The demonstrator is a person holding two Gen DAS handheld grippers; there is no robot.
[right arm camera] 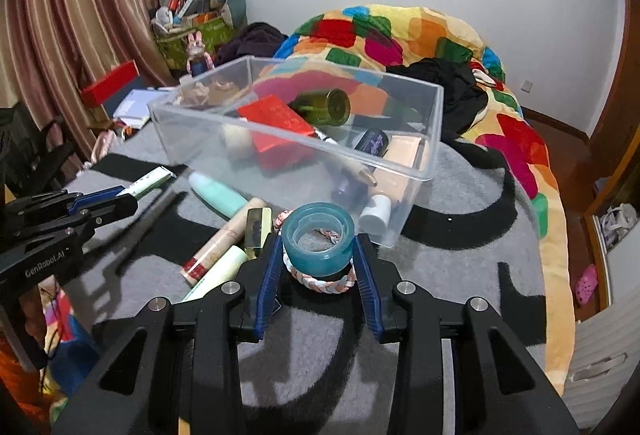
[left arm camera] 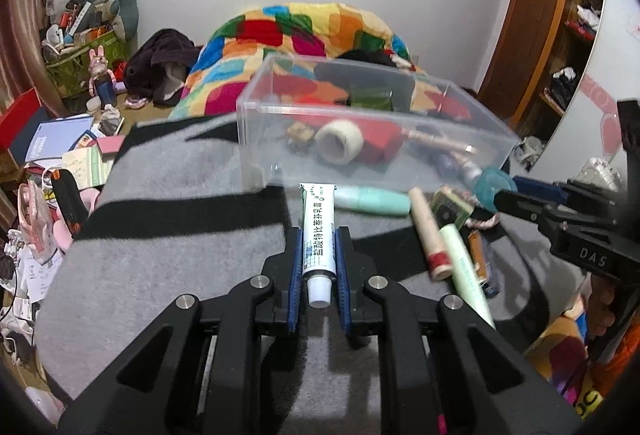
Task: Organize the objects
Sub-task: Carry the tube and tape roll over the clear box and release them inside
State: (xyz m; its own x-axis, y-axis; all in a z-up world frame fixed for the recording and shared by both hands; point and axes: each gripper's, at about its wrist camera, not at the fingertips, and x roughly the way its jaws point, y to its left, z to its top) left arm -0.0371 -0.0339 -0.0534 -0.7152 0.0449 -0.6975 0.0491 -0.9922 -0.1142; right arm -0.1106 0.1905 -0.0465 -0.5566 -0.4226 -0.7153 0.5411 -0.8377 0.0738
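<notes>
A clear plastic box [left arm camera: 256, 139] [right arm camera: 434, 123] stands on the grey blanket and holds a red packet [right arm camera: 280, 127], a green bottle [right arm camera: 326, 107], a tape roll [left arm camera: 340, 141] and tubes. My left gripper [left arm camera: 319, 235] is shut on a white ointment tube [left arm camera: 318, 231], just in front of the box. My right gripper [right arm camera: 318, 241] is shut on a teal tape roll [right arm camera: 318, 237], over a braided bracelet [right arm camera: 320, 281]. Loose on the blanket lie a mint tube [left arm camera: 370, 201] [right arm camera: 218, 195], a beige tube [left arm camera: 430, 235] [right arm camera: 222, 239] and a pale green tube [left arm camera: 466, 267] [right arm camera: 218, 275].
A colourful quilt [left arm camera: 280, 27] [right arm camera: 400, 31] is piled behind the box. Cluttered books and boxes [left arm camera: 60, 139] lie at the left. A wooden door and shelves [left arm camera: 560, 15] are at the right. The right gripper shows in the left view [left arm camera: 496, 191].
</notes>
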